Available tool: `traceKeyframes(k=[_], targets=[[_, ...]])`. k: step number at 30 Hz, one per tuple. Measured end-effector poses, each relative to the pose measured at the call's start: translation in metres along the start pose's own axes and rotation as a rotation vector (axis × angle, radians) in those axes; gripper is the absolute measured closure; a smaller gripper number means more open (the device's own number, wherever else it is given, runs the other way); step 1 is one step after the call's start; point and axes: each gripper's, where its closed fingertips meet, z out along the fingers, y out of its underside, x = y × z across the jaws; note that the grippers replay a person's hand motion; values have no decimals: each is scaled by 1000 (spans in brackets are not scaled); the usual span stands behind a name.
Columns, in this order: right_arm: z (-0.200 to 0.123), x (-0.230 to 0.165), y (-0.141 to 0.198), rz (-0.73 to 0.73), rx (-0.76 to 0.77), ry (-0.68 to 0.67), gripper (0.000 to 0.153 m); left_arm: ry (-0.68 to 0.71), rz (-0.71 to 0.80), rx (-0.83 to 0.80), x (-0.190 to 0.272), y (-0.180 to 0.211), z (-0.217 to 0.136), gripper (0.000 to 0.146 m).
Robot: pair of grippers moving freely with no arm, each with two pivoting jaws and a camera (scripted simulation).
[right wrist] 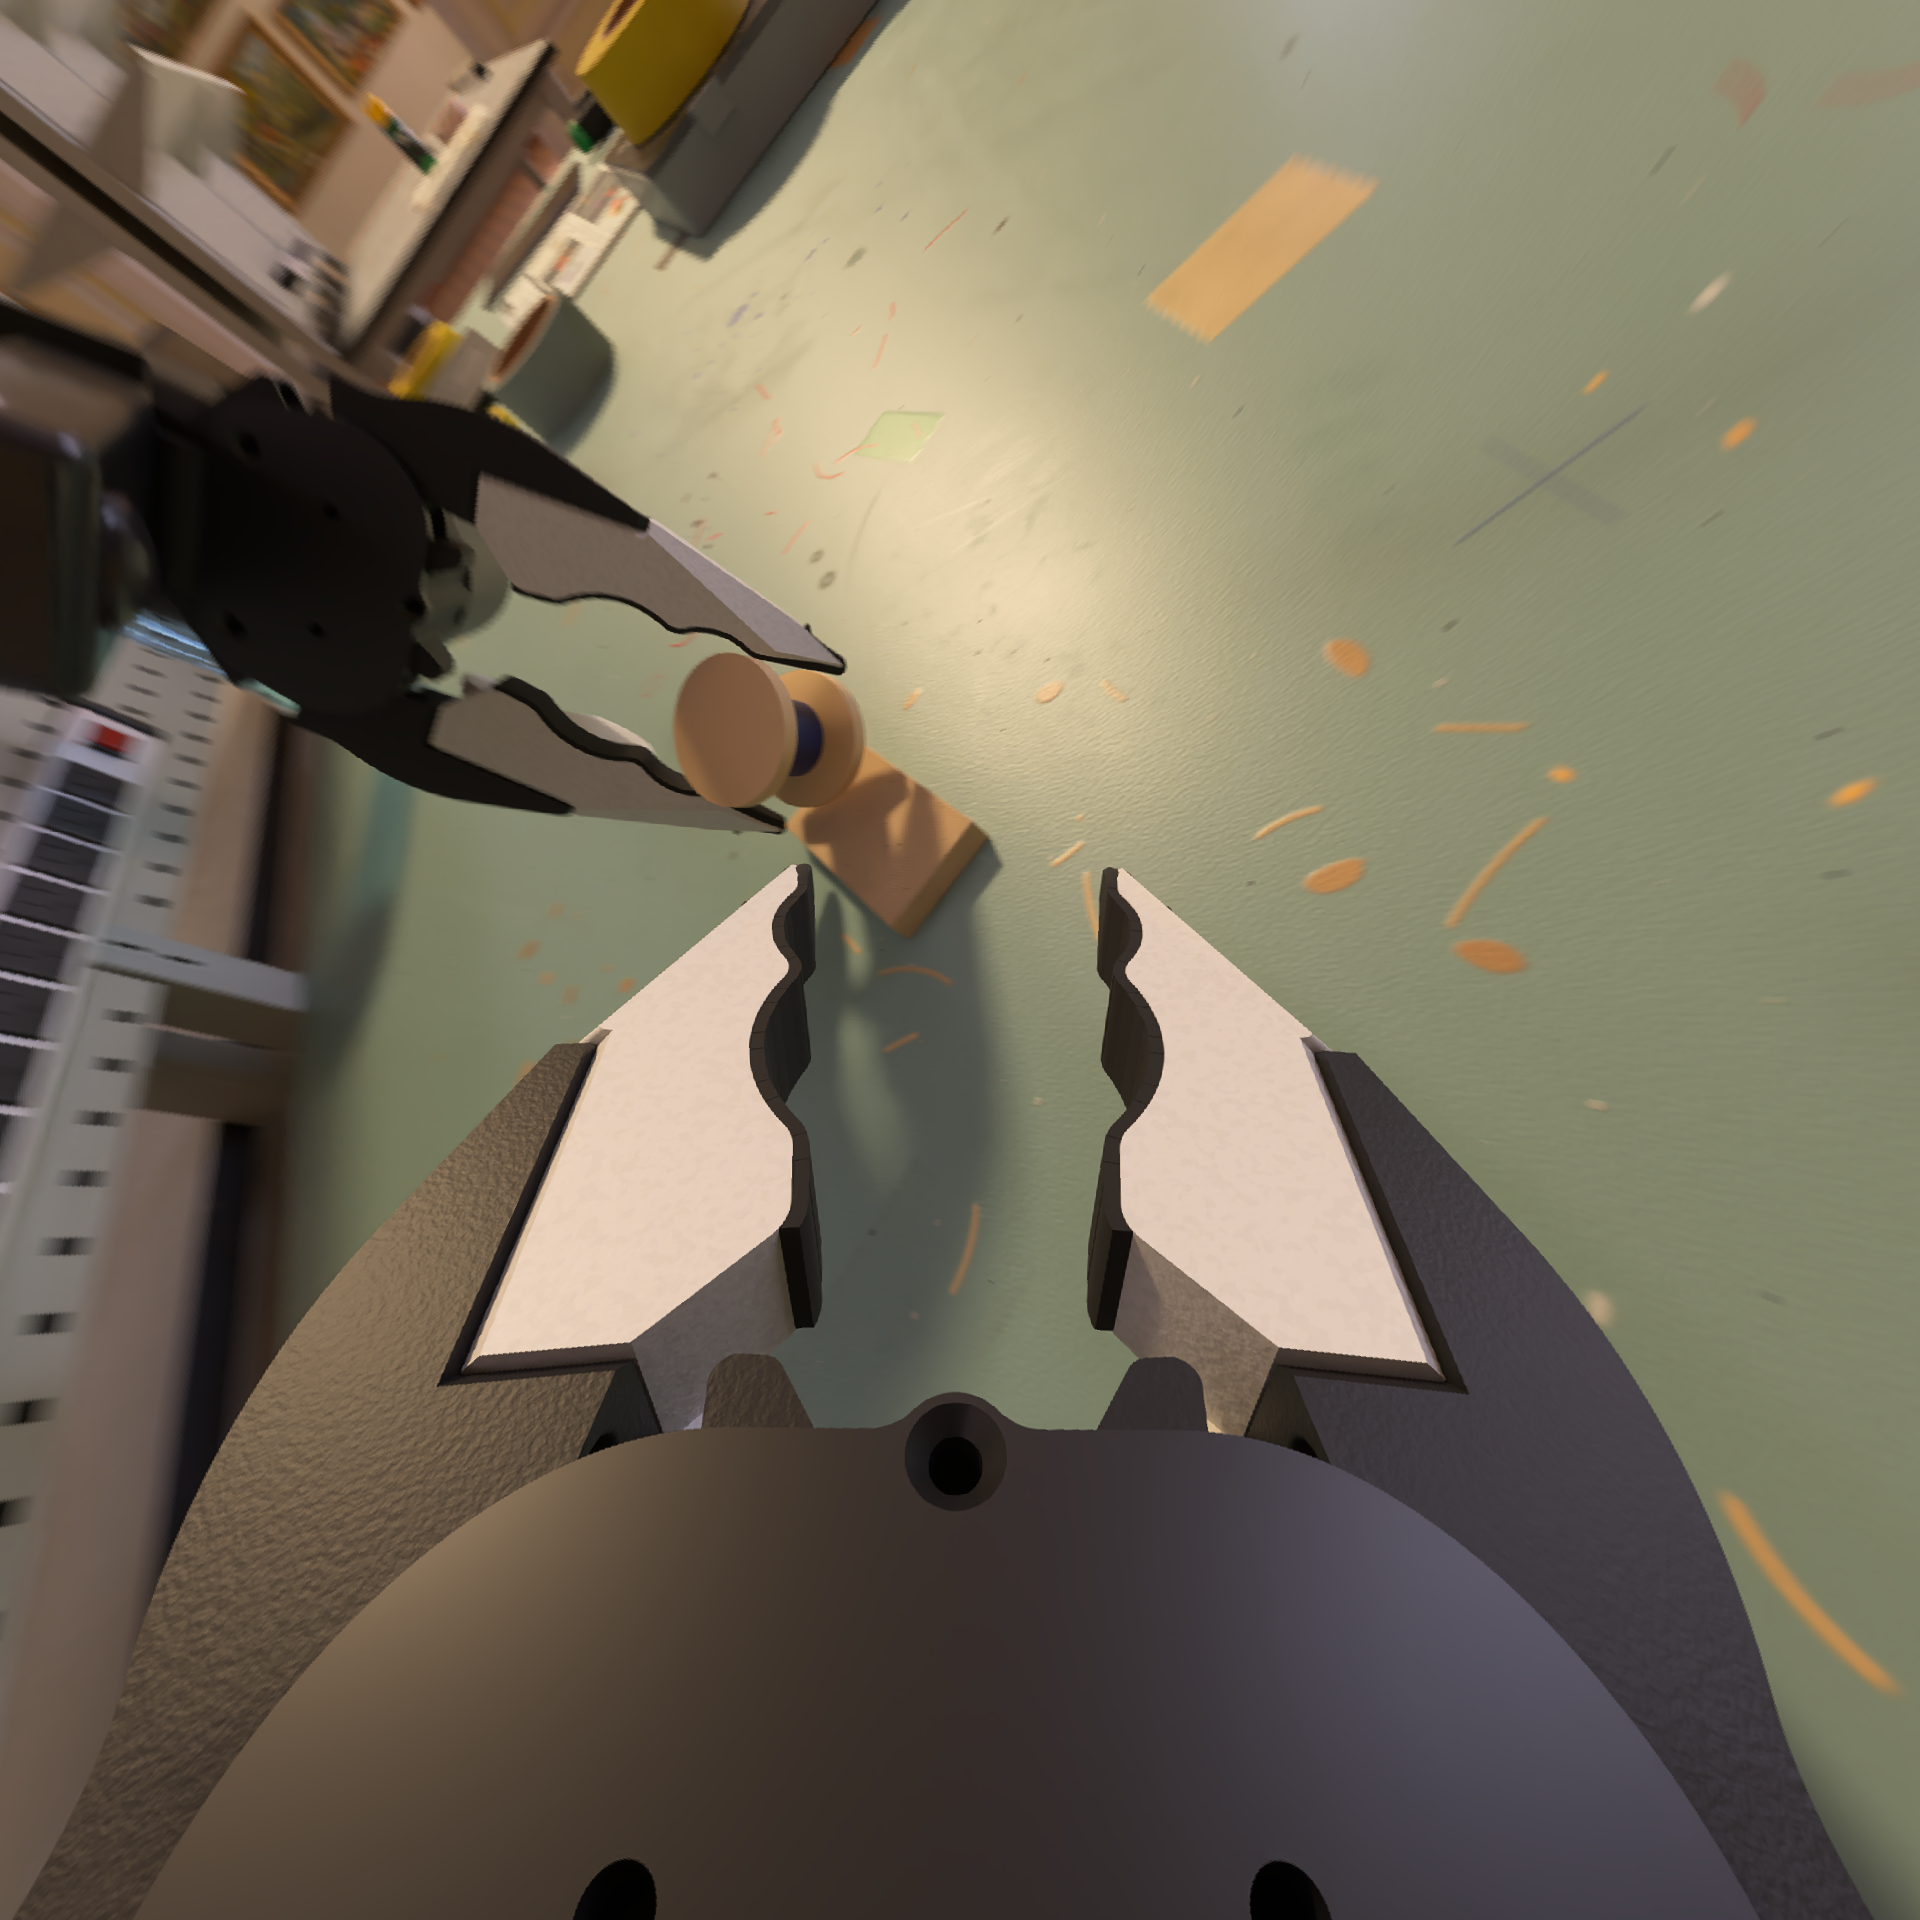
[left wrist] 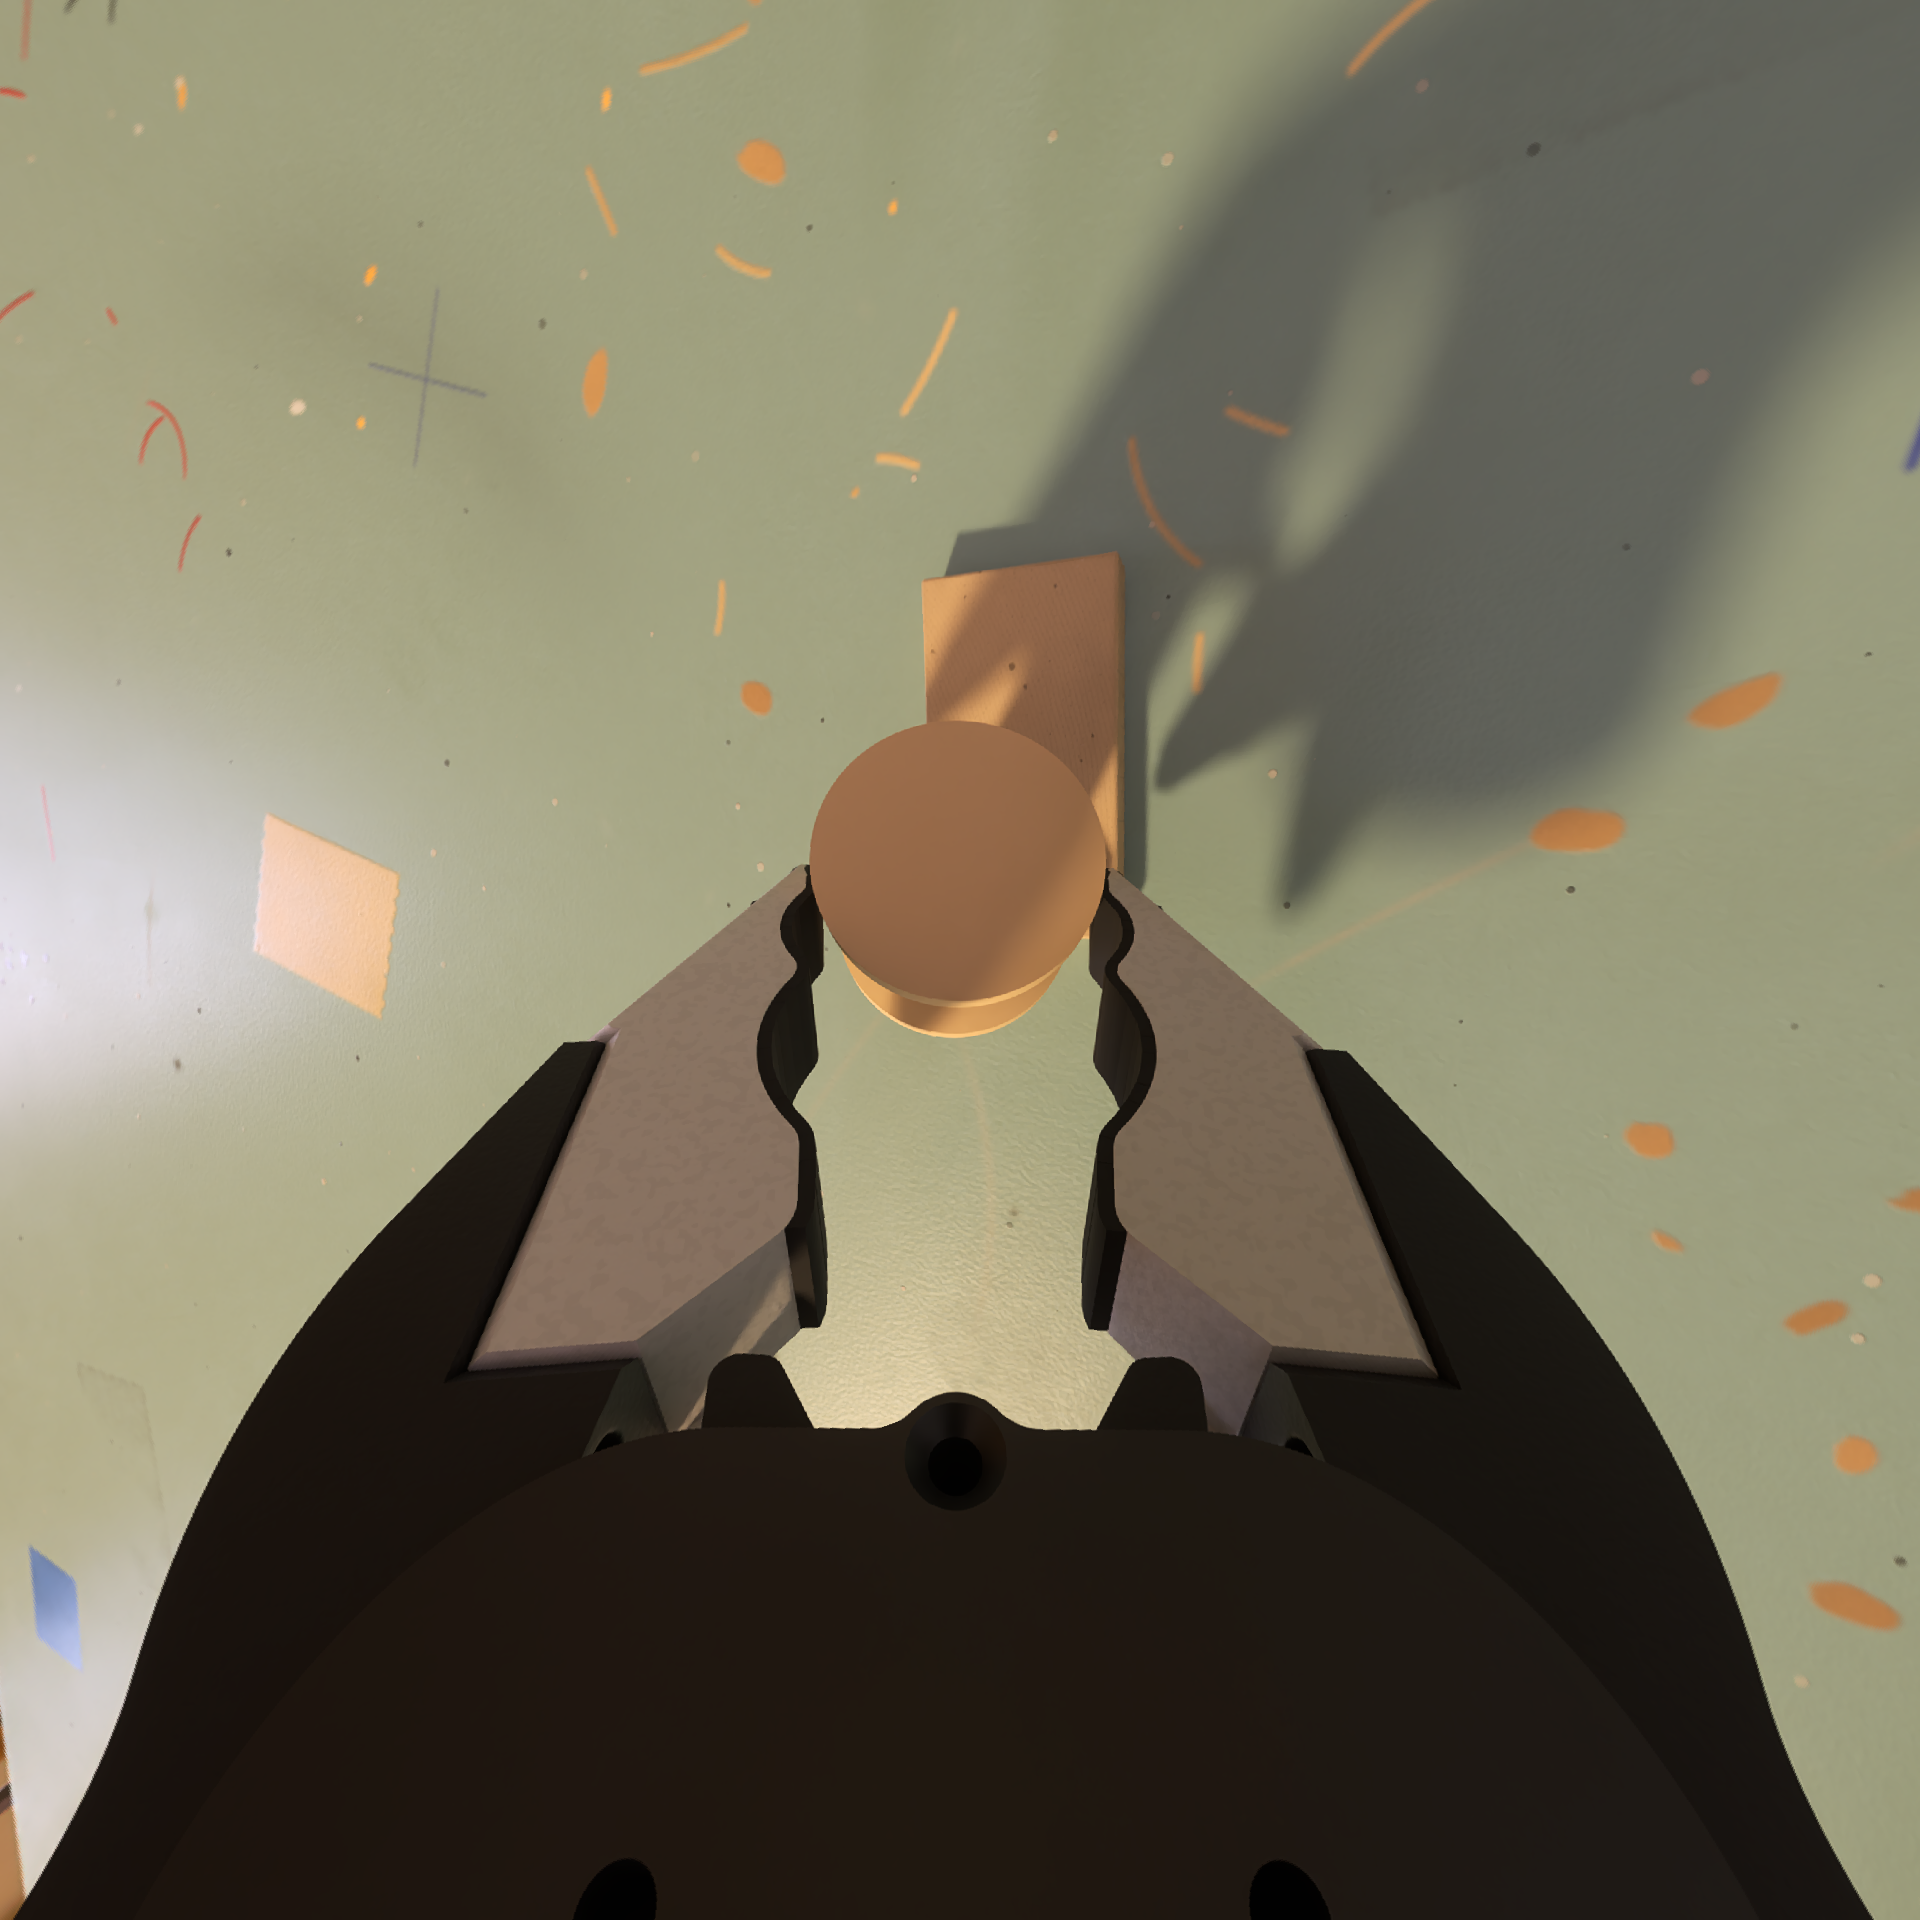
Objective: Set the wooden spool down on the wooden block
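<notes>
The wooden spool point(left wrist: 956, 852) stands upright with its lower flange on the flat wooden block point(left wrist: 1039, 644), which lies on the green table. My left gripper point(left wrist: 956, 883) points down over it, with the jaws wide apart on either side of the top flange. In the right wrist view the spool point(right wrist: 727, 727) shows a dark blue core and rests on the block point(right wrist: 904, 852), with the left gripper point(right wrist: 810, 740) straddling its upper flange. My right gripper point(right wrist: 953, 883) is open and empty, a short way from the block.
The green table point(left wrist: 520, 1039) is flecked with orange paint marks and a tan patch point(left wrist: 327, 914). In the right wrist view a yellow roll point(right wrist: 665, 62) on a grey box, a grey roll point(right wrist: 551, 353) and a perforated panel point(right wrist: 62, 935) stand along the table's edge.
</notes>
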Motion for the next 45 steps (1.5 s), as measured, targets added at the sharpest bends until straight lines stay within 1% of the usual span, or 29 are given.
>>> traceKeyframes(k=[2,4,5,8,11,13,16,19,23,27,30,33,34,36,38,39,41,43,45], targets=[[-11,-1,0,-117,32,105,97,32,17,-14,0,-4,0,95],[-23,-5,2,-204,69,185,96,62,31,-33,-3,-5,0,95],[-28,-10,5,-227,98,206,96,77,34,-44,-4,-5,0,95],[-32,-32,21,-271,161,204,97,127,23,-53,-8,-5,4,95],[-32,-48,43,-322,201,235,100,185,-63,18,-6,-14,6,95],[-34,-60,54,-325,234,229,104,207,-133,96,-4,-21,5,95],[-37,-71,59,-320,267,201,106,226,-229,208,2,-27,5,95],[-40,-70,59,-361,257,217,108,226,-285,302,5,-27,8,95],[-39,-65,62,-353,240,219,109,196,-303,392,4,-24,12,95],[-36,-65,59,-354,240,226,110,183,-280,428,3,-26,11,95],[-31,-67,55,-359,245,220,110,202,-281,449,0,-27,9,95],[-21,-66,48,-394,193,218,111,222,-295,480,-2,-28,6,95],[-17,-65,43,-421,161,218,114,231,-303,484,-2,-29,6,95],[-8,-59,31,-474,94,230,125,239,-305,477,-2,-28,7,95],[4,-52,16,-508,23,221,148,234,-289,457,0,-27,9,95],[12,-47,8,-521,-3,225,153,231,-282,448,1,-27,10,95],[30,-38,1,-539,-78,211,153,232,-276,442,2,-27,11,95],[45,-34,-1,-548,-157,161,153,235,-280,450,1,-27,10,95],[54,-32,-1,-552,-214,137,153,241,-293,468,0,-28,8,95]])
